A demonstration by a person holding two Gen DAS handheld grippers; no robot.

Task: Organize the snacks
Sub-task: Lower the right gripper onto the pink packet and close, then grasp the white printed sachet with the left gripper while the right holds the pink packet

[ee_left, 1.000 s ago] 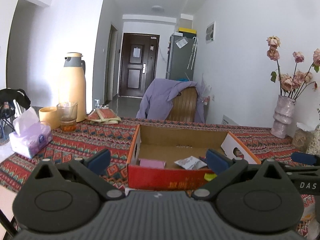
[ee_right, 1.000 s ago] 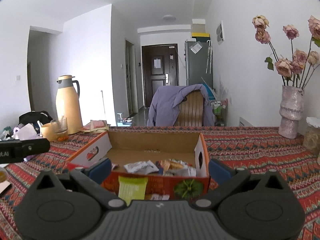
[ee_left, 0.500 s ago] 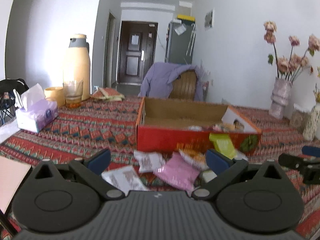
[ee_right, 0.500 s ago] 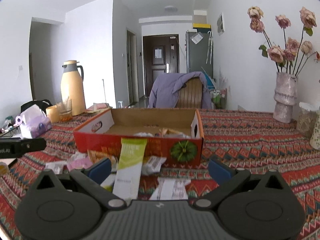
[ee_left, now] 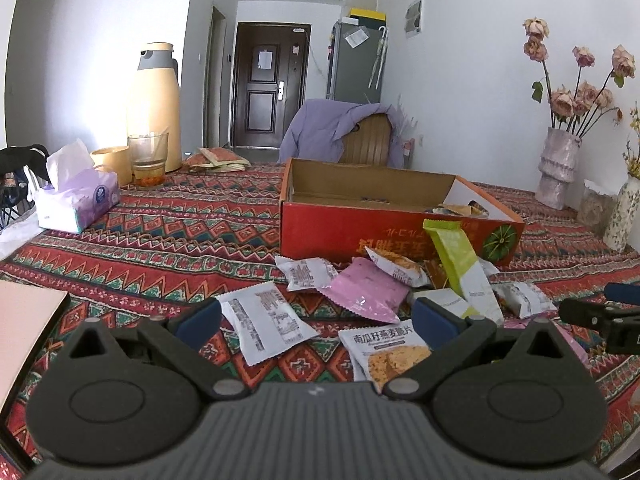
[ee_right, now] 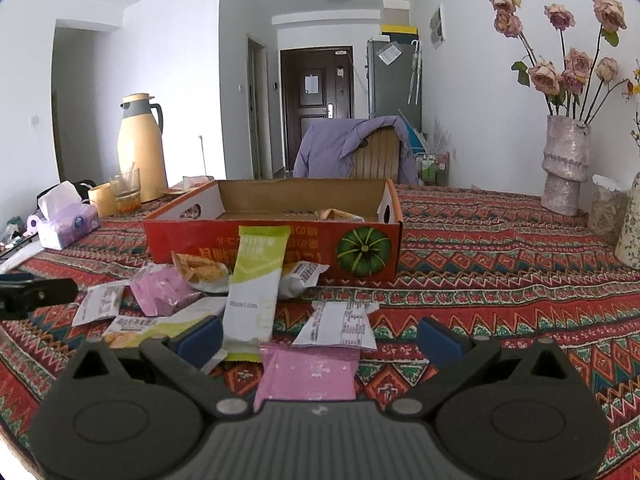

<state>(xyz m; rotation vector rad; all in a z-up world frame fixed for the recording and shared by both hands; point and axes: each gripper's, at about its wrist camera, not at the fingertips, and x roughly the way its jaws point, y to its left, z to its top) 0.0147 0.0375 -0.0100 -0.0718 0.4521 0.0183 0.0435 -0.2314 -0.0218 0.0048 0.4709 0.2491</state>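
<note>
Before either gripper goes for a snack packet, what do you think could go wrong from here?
1. The packets overlap: the green packet leans on the red box over others, so lifting one may drag its neighbours.
2. The pink packet lies flat below the open right gripper; its fingers may slide over it.
3. The open left gripper works the same pile, so the two could collide.

The surface (ee_right: 500, 264) is covered by a red patterned cloth. A red cardboard box (ee_right: 272, 240) is set on it, snack packets (ee_right: 252, 292) scattered just before the box, a tissue pack (ee_right: 68, 224) left of it, a vase (ee_right: 566, 168) to its right.
</note>
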